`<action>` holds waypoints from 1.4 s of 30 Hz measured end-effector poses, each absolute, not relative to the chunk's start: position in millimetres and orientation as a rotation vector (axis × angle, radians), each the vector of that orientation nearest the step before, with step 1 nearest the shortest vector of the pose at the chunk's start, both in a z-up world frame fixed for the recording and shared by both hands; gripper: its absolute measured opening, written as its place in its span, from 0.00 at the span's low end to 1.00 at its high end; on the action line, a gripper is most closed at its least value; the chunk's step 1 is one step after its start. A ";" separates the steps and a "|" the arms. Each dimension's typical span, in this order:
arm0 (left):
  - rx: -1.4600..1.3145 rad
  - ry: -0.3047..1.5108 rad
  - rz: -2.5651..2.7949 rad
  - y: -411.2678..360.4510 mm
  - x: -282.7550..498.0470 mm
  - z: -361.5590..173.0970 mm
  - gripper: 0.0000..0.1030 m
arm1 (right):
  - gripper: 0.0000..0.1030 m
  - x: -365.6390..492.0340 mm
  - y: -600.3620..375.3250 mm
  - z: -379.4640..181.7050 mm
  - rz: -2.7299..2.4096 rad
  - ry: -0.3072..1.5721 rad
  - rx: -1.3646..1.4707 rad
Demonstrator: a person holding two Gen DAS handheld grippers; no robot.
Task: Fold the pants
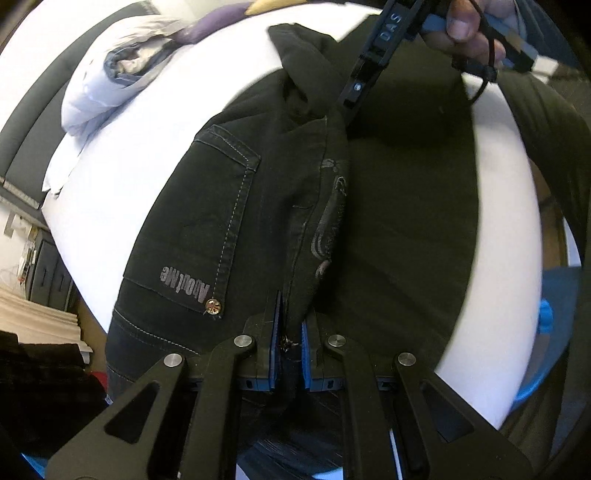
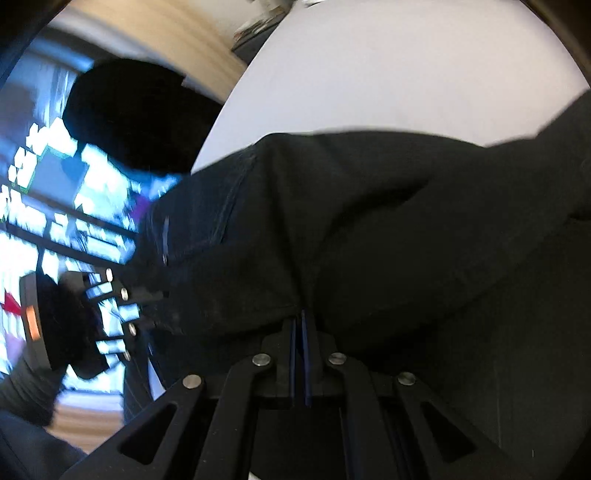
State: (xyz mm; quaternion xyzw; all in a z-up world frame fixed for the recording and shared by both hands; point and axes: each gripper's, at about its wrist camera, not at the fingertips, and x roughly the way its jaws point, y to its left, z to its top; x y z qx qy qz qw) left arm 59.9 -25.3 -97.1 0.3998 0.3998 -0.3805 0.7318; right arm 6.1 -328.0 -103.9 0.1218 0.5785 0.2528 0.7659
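Between the blue pads of the left gripper (image 1: 289, 321) sits a bunched fold of the black pants (image 1: 236, 206). Its two fingers are squeezed tight on the cloth, close to a small metal stud (image 1: 214, 306) and a grey printed word on a back pocket (image 1: 207, 221). From there the pants spread out across a white surface (image 1: 110, 184). Farther up, the right gripper (image 1: 347, 110) pinches another part of the pants, and a hand (image 1: 469, 26) holds it. Over in the right wrist view, the right gripper (image 2: 300, 317) has its fingers pressed together on the dark cloth too. Off to the left there, the left gripper (image 2: 147, 306) shows, blurry. Beyond the pants, pale folded clothes (image 1: 107, 85) lie on the white surface.
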 end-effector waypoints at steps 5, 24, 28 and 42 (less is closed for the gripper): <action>0.879 0.885 -0.864 -30.8 53.7 -102.8 0.08 | 0.04 -14.2 -305.2 -92.8 0.514 1.250 0.004; 0.938 0.846 -0.923 -19.6 27.7 -114.6 0.07 | 0.04 -77.6 -247.1 -80.8 0.399 1.192 -0.340; 0.936 0.839 -0.930 -13.6 23.4 -114.8 0.07 | 0.04 -81.6 -258.7 -74.8 0.410 1.192 -0.349; 0.828 0.899 -0.856 -5.5 32.4 -119.8 0.11 | 0.12 -75.6 -283.4 -89.6 0.427 1.140 -0.223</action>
